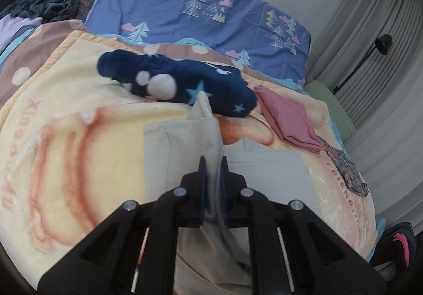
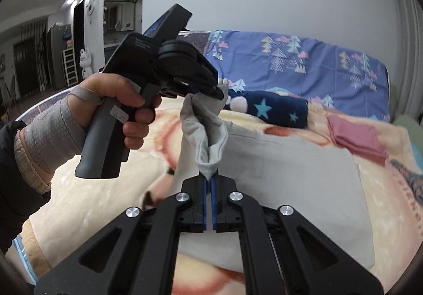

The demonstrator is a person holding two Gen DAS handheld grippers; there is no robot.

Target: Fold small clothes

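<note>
Pale walls and a grey pleated curtain [image 1: 370, 31] frame a bed covered by a cream fleece blanket [image 1: 87, 99] printed with orange shapes and lettering. At the head of the bed lies a blue quilt [image 1: 211, 17] patterned with trees and clouds. On the blanket, near that quilt, sits a folded navy garment [image 1: 201, 83] with stars and white pom-poms, and just beside it, to its right in both views, a folded pink cloth [image 1: 288, 120].

A light grey garment [image 2: 290, 171] is the piece being worked. Most of it lies spread on the blanket in front of the navy bundle, while 2 parts of its near edge are lifted off the bed. The left gripper [image 1: 212, 173] has its jaws drawn narrow on a ridge of the grey fabric, which stands up between the blue pads and runs away from the camera. The right gripper [image 2: 210, 184] is likewise pinched nearly closed on a corner of the same garment, with a thin tongue of cloth caught between its pads. From the right wrist view, the left gripper appears higher and beyond, held by a hand [image 2: 116, 110] wearing a grey wrist wrap and a dark sleeve, and the fabric hangs in a loose loop between the 2 grips. A black floor lamp [image 1: 380, 46] stands by the curtain.
</note>
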